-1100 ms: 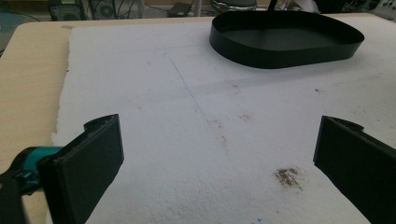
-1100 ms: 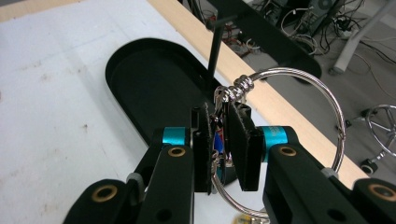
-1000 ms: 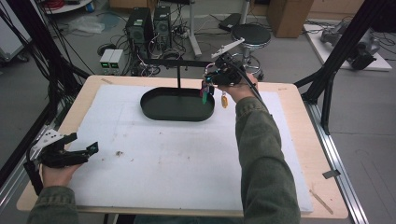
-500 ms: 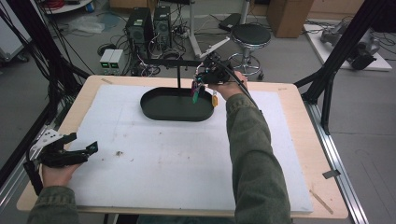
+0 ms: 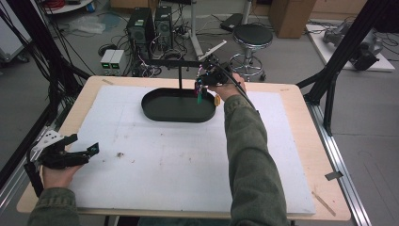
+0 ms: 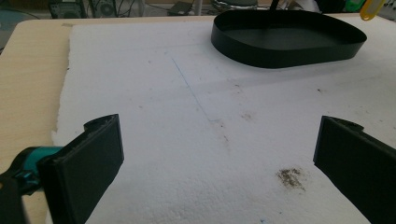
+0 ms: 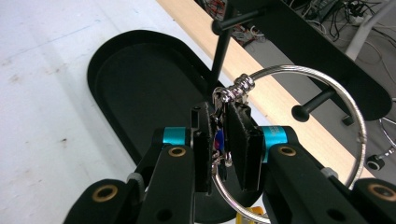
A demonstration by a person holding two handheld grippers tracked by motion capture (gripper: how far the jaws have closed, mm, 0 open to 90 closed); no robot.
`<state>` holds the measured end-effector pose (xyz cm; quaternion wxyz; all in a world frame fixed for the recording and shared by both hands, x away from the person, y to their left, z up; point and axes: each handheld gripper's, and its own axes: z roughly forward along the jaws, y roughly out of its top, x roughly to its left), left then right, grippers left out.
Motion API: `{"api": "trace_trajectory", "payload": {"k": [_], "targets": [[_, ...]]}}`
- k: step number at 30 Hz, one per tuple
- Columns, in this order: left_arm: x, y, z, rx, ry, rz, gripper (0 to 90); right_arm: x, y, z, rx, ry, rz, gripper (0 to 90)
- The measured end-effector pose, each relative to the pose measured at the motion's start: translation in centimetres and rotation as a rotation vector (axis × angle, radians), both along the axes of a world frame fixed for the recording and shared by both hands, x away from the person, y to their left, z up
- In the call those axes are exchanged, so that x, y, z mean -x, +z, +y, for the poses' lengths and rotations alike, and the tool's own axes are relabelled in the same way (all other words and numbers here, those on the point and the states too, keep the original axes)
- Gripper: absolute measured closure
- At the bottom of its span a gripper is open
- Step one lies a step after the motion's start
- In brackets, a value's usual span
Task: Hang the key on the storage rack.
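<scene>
The right hand-held gripper (image 7: 223,144) is clamped on a key ring (image 7: 299,140) above the black tray (image 5: 155,104); the left hand-held gripper (image 6: 219,158) rests with jaws apart.

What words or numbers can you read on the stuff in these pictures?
None can be read.
The key ring pinched in the right gripper is plain metal, with no writing.
The yellow tag hanging beside it is too blurred to read.
The black tray has no label.
The grey boxes on the floor are too small to read.
</scene>
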<state>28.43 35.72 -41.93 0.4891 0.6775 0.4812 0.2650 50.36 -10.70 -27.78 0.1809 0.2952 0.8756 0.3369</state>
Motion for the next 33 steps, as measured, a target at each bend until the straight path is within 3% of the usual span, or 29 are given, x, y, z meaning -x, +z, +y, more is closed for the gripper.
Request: {"api": "trace_trajectory", "payload": {"k": [7, 8, 11, 16, 19, 24, 33], "targets": [[0.0, 0.0, 0.1, 0.014, 0.007, -0.007, 2.1, -1.0, -0.9, 0.2, -0.018, -0.023, 0.006, 80.2], [0.0, 0.0, 0.1, 0.014, 0.006, -0.007, 2.1, -1.1, -1.1, 0.4, -0.014, -0.023, 0.011, 87.6], [0.0, 0.0, 0.1, 0.011, 0.005, -0.006, 2.1, -1.1, -1.3, 0.9, -0.019, -0.028, -0.008, 87.8], [0.0, 0.0, 0.2, 0.016, 0.006, -0.009, 2.1, -1.1, -1.5, 1.4, -0.025, -0.016, -0.001, 87.3], [0.0, 0.0, 0.1, 0.016, 0.005, -0.01, 2.1, -0.9, -1.4, 1.4, -0.07, 0.002, 0.03, 80.9], [0.1, 0.1, 0.1, 0.017, 0.005, -0.011, 2.1, -0.2, -0.8, 1.6, -0.119, 0.017, 0.028, 65.4], [0.0, 0.0, 0.0, 0.019, 0.002, -0.01, 2.1, 1.1, 0.3, 1.3, -0.186, -0.005, 0.034, 36.2]]}}
